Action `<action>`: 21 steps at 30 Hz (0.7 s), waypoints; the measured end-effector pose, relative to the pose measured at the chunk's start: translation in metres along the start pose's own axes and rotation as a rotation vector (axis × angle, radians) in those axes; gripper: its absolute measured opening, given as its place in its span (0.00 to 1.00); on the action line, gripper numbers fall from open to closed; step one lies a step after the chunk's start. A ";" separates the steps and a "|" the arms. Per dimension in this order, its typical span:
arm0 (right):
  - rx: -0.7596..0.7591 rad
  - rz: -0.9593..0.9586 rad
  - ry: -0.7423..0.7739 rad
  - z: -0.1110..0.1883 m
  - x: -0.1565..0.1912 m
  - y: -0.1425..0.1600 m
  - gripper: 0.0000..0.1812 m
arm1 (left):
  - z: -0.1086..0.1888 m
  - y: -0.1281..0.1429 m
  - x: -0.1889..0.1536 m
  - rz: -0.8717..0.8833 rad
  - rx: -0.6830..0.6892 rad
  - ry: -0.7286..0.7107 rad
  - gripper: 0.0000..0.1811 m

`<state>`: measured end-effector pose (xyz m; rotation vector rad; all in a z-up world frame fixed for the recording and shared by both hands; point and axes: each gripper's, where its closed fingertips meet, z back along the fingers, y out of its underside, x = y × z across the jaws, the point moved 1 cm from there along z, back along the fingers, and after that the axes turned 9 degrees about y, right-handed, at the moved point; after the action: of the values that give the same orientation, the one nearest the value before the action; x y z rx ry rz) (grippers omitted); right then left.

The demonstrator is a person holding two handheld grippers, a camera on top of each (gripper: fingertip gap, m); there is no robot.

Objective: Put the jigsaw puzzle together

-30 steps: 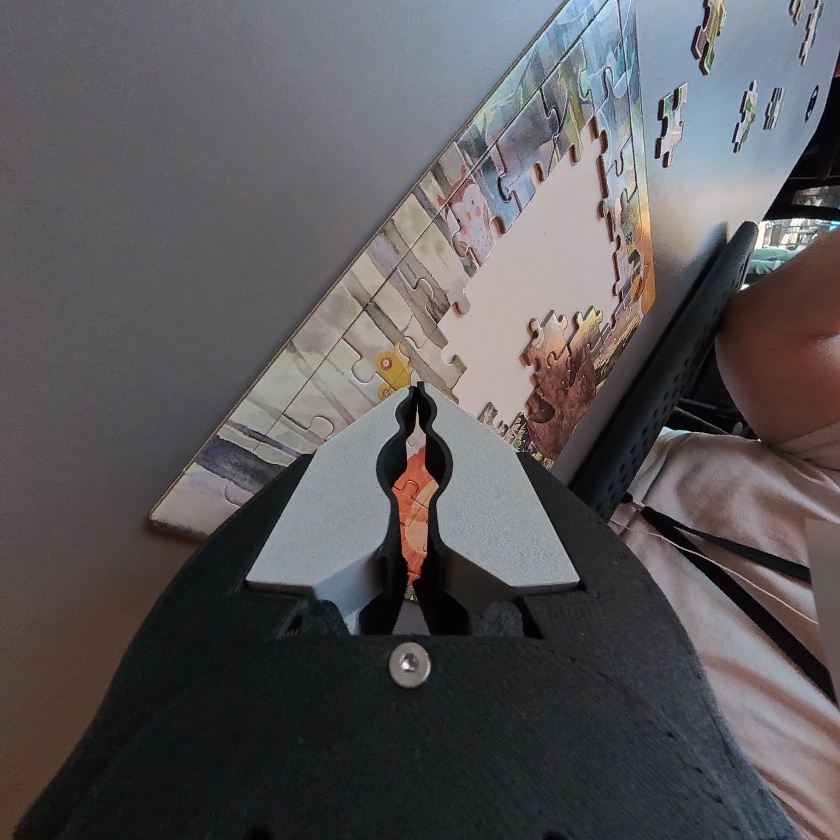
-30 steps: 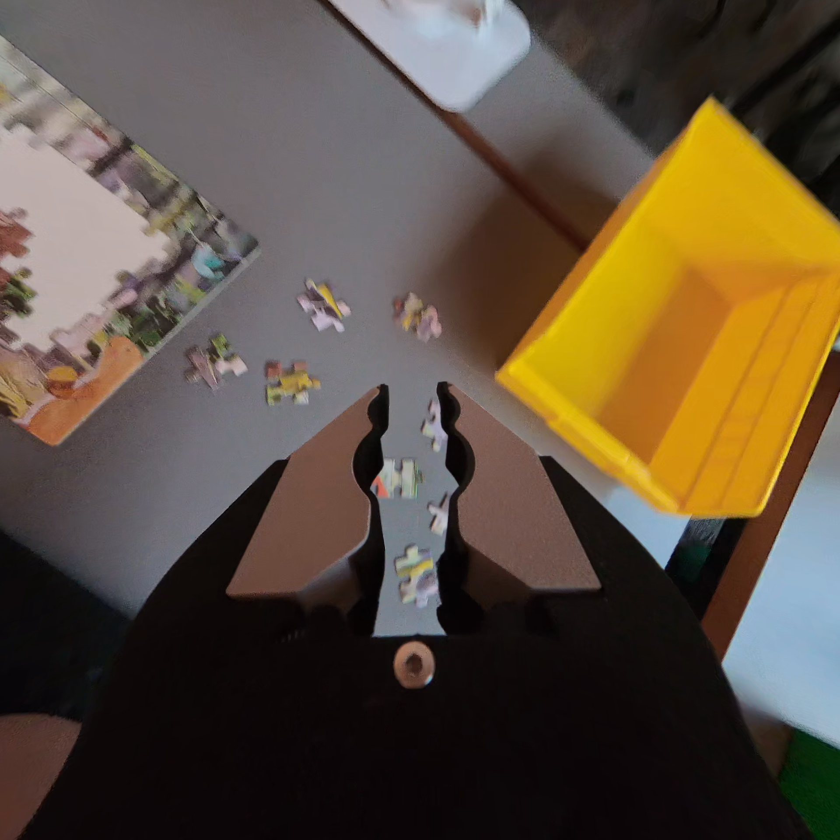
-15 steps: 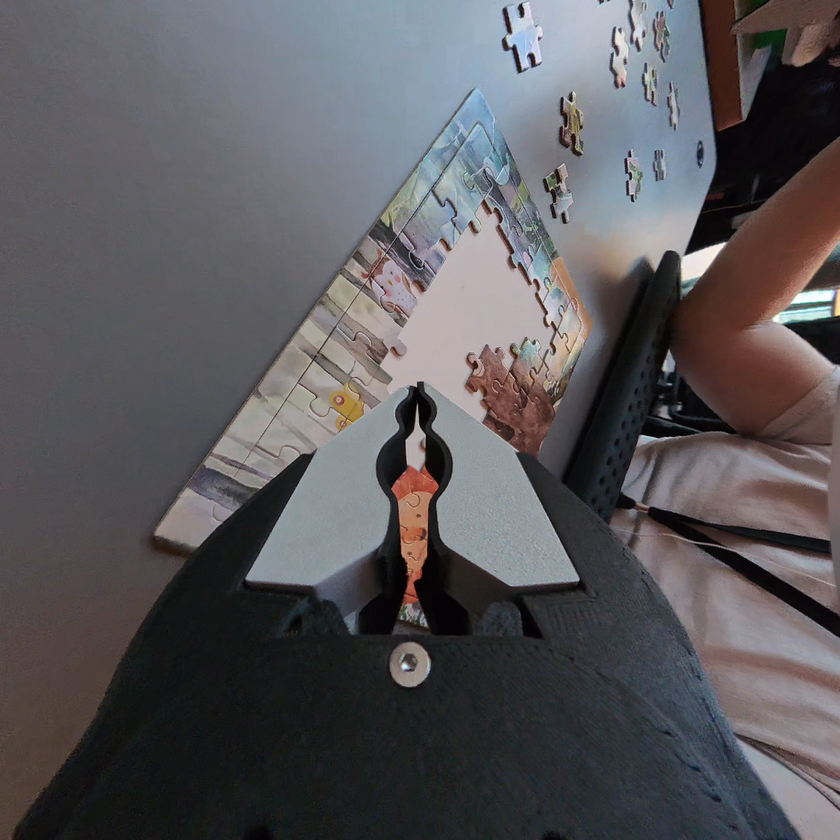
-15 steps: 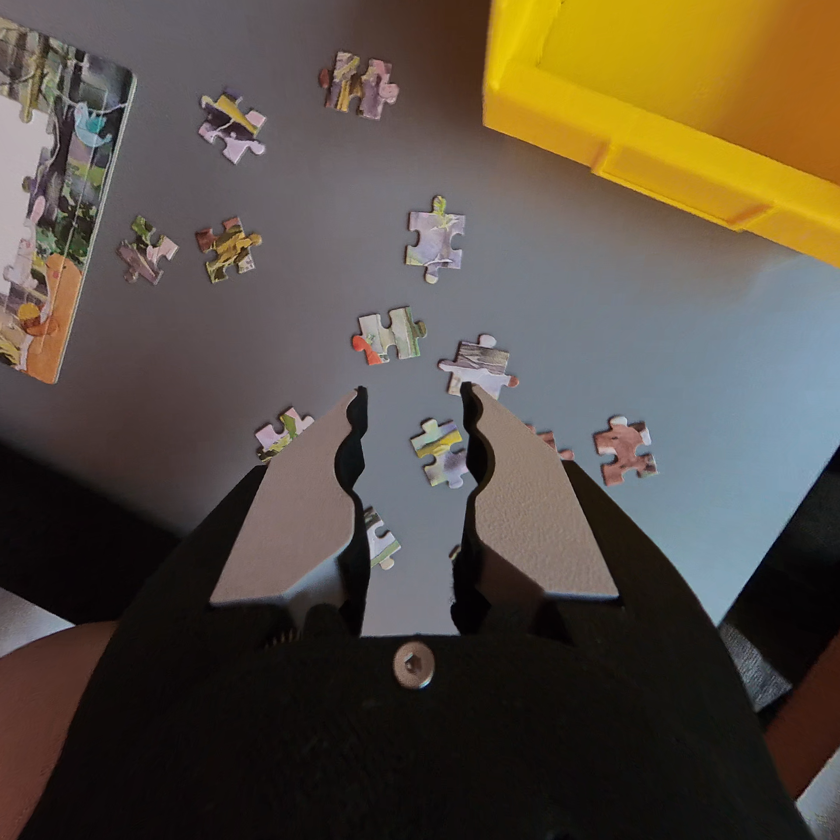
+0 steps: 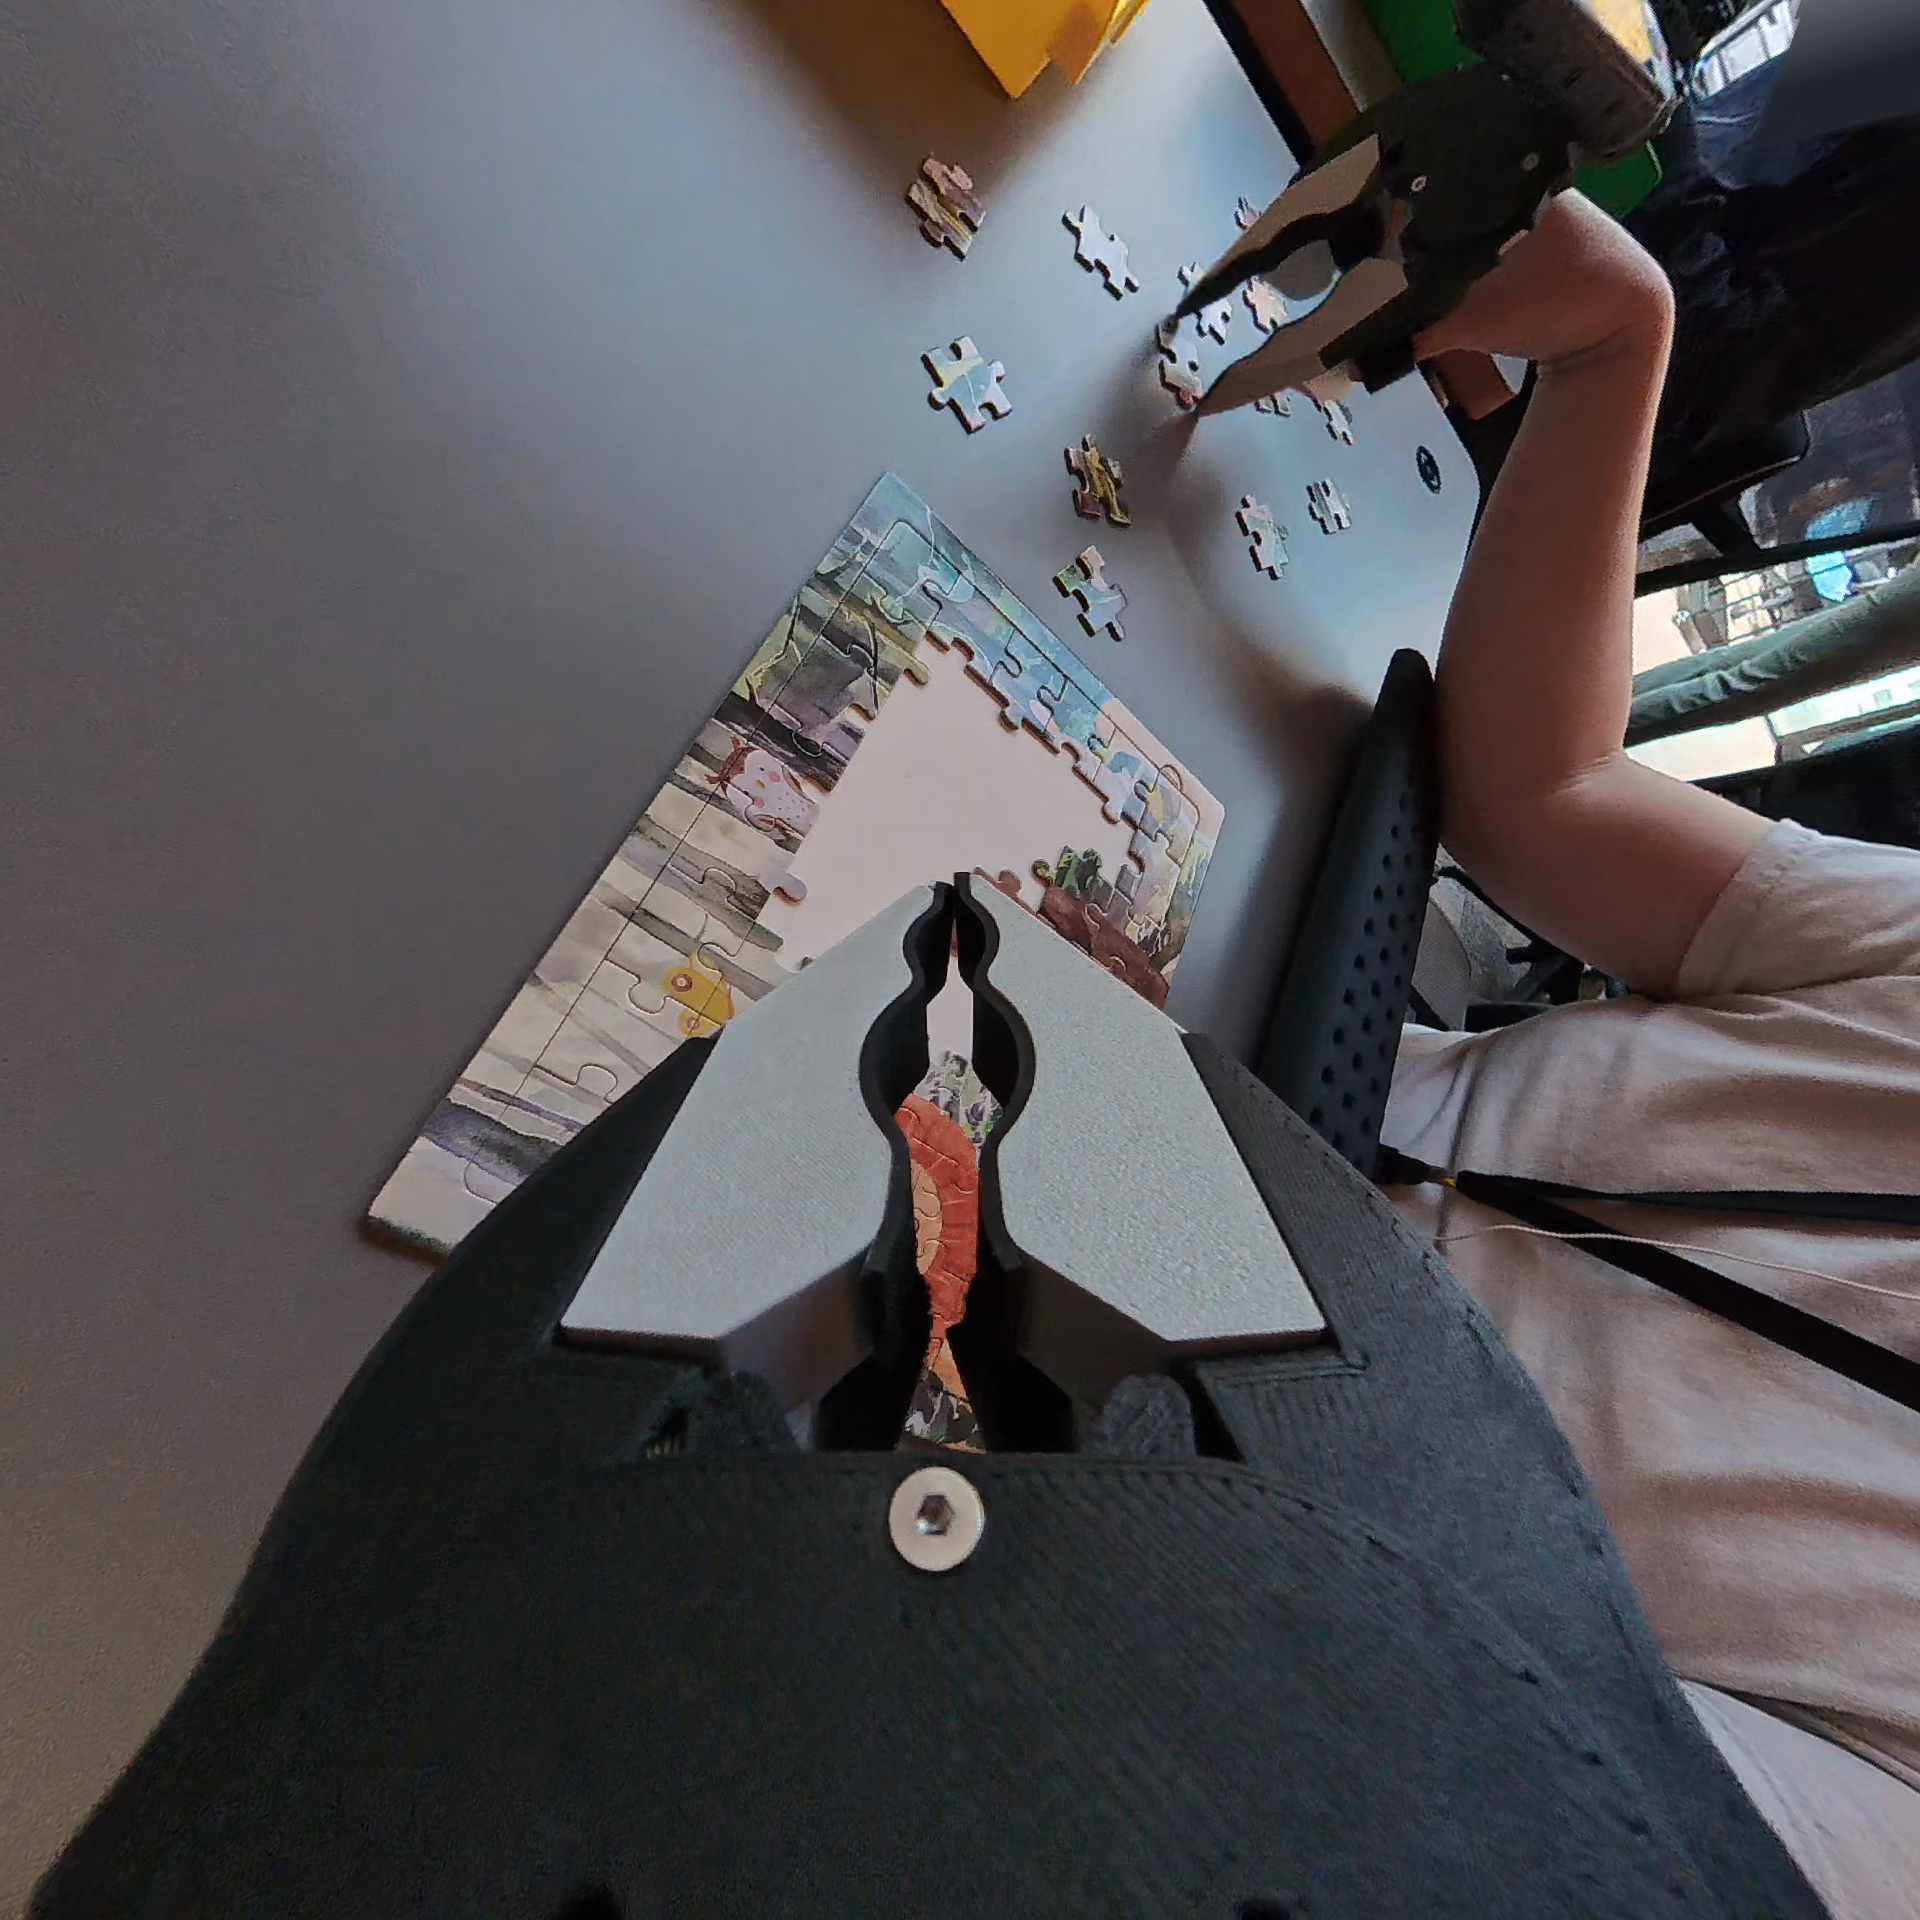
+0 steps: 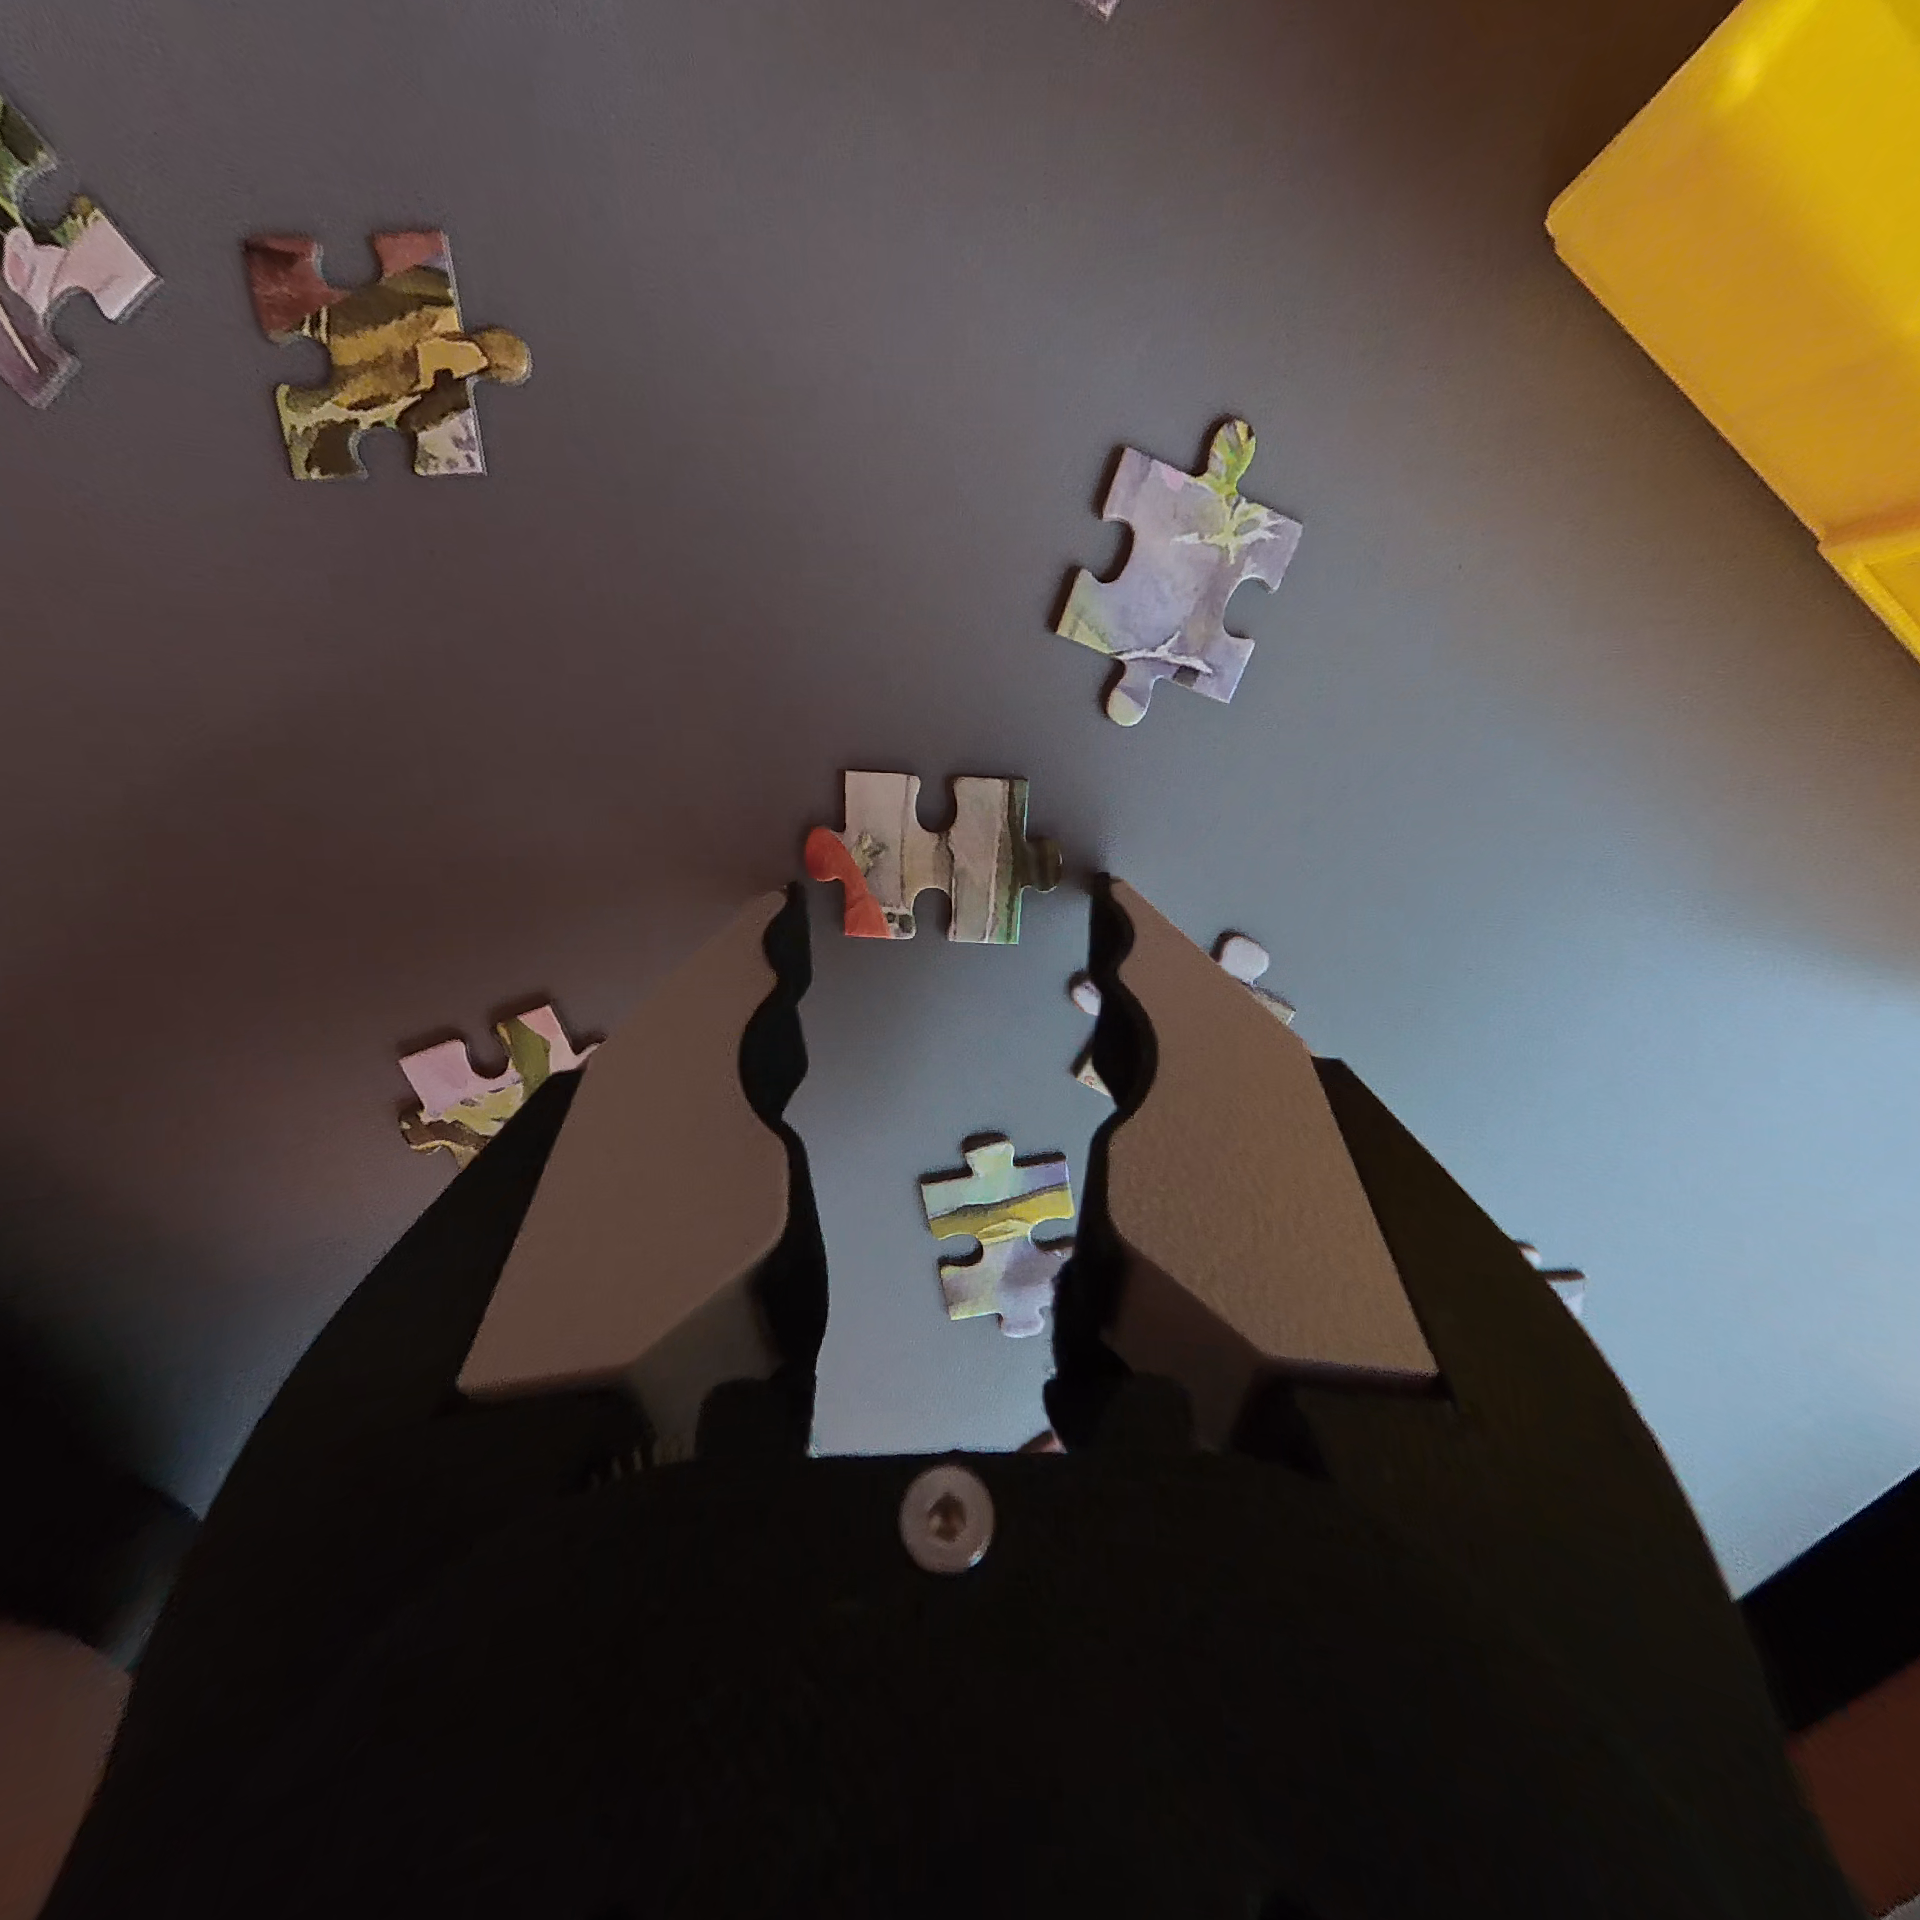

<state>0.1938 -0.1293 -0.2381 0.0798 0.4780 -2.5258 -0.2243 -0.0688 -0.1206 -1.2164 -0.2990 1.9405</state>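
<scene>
A person assembling a jigsaw puzzle works two hand-held grippers over a grey table [image 5: 416,520]. The right gripper [image 6: 940,894] points down at loose pieces with its fingers spread, their tips on either side of a pale piece with a red corner [image 6: 935,857], just short of it and not touching. The left gripper [image 5: 956,888] hovers over the near corner of the partly built puzzle [image 5: 831,831], its fingers pressed together with nothing between them. The puzzle's border is largely joined while its white middle remains bare. Other pieces lie scattered close by: a lilac piece [image 6: 1184,577] beyond the target, a yellow-striped piece [image 6: 997,1231] between the right fingers nearer the wrist, a brown and olive piece [image 6: 384,358] off to the left. A yellow bin [image 6: 1766,260] sits at the far right.

The risk appears to lie in the pickup. The piece lies flat and thin on a smooth surface, so closing fingers may push it away or flip it instead of lifting it. One fingertip landing first would likely spin the piece, and a partly hidden piece under the right-hand finger could be dragged along
</scene>
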 end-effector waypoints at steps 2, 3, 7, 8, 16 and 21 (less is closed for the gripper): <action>-0.006 -0.013 -0.005 0.000 0.000 -0.001 0.22 | 0.001 0.000 0.001 0.005 -0.001 0.000 0.00; -0.007 -0.026 -0.012 0.000 -0.001 -0.001 0.22 | 0.001 0.000 0.001 0.005 -0.004 0.004 0.00; -0.010 -0.016 0.008 0.003 -0.003 -0.003 0.22 | -0.004 -0.017 -0.007 -0.003 -0.093 0.082 0.01; -0.038 -0.004 0.013 0.008 -0.001 -0.010 0.22 | -0.008 -0.024 -0.011 -0.007 -0.128 0.115 0.04; -0.894 0.235 0.138 0.128 0.089 -0.209 0.22 | -0.047 -0.085 -0.032 -0.059 -0.422 0.301 0.30; -0.999 0.286 0.238 0.117 0.145 -0.260 0.22 | -0.049 -0.103 -0.033 -0.082 -0.577 0.298 0.32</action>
<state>-0.0633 -0.0435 -0.0679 0.0597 1.6218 -1.7622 -0.1246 -0.0365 -0.0656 -1.8054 -0.7727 1.6167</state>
